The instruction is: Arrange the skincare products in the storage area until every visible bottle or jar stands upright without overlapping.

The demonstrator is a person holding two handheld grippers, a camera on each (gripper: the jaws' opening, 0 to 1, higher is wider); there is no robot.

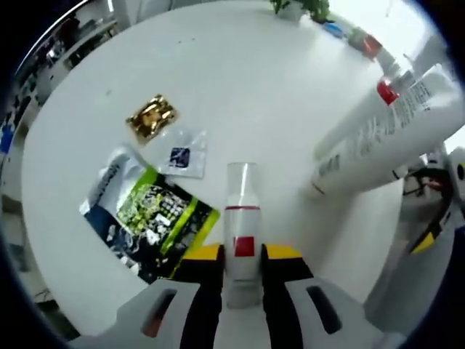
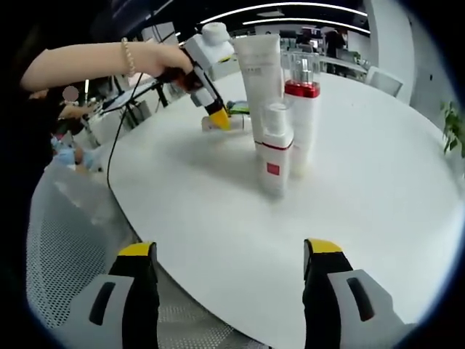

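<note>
Gripping small red-banded bottle point(image 1: 240, 240), left claw point(image 1: 241, 270) clamped, frame bottom centre. Right claw point(image 2: 231, 270) apart over white worktop point(image 2: 378, 182); white tube point(image 2: 259, 69) upright behind.

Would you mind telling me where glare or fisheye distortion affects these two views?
Left gripper view: daylight washes out the top right corner, and the large white tube looks stretched and slanted by the fisheye. Right gripper view: the round table edge bows strongly, ceiling light strips curve, and the bottles cast soft shadows leftward.
</note>
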